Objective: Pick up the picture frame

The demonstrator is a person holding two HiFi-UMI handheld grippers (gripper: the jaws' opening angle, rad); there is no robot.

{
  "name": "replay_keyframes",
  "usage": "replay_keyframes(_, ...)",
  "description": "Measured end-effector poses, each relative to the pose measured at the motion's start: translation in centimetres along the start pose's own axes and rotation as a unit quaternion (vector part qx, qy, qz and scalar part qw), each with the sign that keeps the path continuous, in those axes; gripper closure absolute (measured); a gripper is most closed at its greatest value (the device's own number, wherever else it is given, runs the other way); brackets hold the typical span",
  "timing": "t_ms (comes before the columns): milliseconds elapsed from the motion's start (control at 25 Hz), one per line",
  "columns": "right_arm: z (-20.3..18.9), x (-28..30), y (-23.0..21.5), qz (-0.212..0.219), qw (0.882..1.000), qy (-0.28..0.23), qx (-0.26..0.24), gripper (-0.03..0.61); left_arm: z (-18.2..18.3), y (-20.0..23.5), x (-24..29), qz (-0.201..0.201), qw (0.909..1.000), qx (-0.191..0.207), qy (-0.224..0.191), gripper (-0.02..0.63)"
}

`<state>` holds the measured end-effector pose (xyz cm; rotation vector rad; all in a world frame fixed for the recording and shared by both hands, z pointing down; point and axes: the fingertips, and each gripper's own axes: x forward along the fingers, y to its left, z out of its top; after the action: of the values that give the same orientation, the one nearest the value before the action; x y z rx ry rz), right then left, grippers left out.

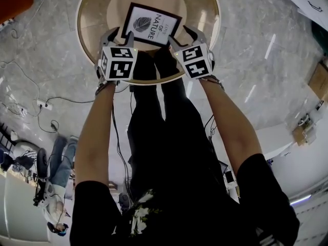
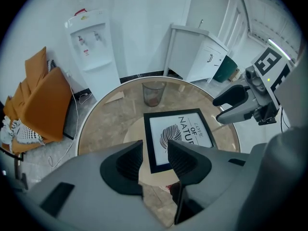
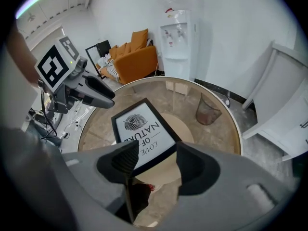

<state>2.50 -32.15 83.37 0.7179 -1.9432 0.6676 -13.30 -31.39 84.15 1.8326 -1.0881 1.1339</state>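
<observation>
A black picture frame (image 1: pixel 151 24) with a leaf print and lettering lies flat on a round glass table (image 1: pixel 87 40). Both grippers hang over the frame's near edge. My left gripper (image 1: pixel 120 36) is at the near left corner and my right gripper (image 1: pixel 182 36) at the near right corner. In the left gripper view the frame (image 2: pixel 180 134) shows beyond and between the open jaws of the left gripper (image 2: pixel 155 150), not clamped. In the right gripper view the frame (image 3: pixel 142 131) shows likewise in the gap of the open right gripper (image 3: pixel 158 153). Each gripper also sees the other gripper (image 2: pixel 236 105) (image 3: pixel 96 88).
A wastebasket (image 2: pixel 153 94) shows through the glass under the table's far side. Beyond the table stand a water dispenser (image 2: pixel 94 52), an orange sofa (image 2: pixel 41 105) and a white cabinet (image 2: pixel 197 57). Cables (image 1: pixel 31 104) lie on the marble floor.
</observation>
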Motion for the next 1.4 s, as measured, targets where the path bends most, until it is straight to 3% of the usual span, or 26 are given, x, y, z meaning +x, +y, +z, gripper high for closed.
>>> replay_keyframes(200, -0.8, 1.5, -0.2, -0.005, 1.0, 0.011, 0.027, 0.337, 0.1, 0.6, 1.6, 0.006, 1.0, -0.001, 0.006, 0.448)
replay_keyframes(560, -2.7, 3.7, -1.9, -0.03, 0.992, 0.04, 0.118, 0.337, 0.3, 1.2, 3.7, 0.005, 0.9996, 0.001, 0.026, 0.448)
replay_keyframes(880, -3.2, 4.8, -2.7, -0.034, 0.967, 0.039, 0.25, 0.359, -0.6, 1.4, 5.4, -0.004, 0.9988, -0.009, 0.049, 0.448)
replay_keyframes(1400, -5.3, 6.0, -3.0, -0.034, 0.942, 0.053, 0.33, 0.382, -1.8, 1.4, 7.3, -0.017, 0.9972, -0.036, 0.064, 0.451)
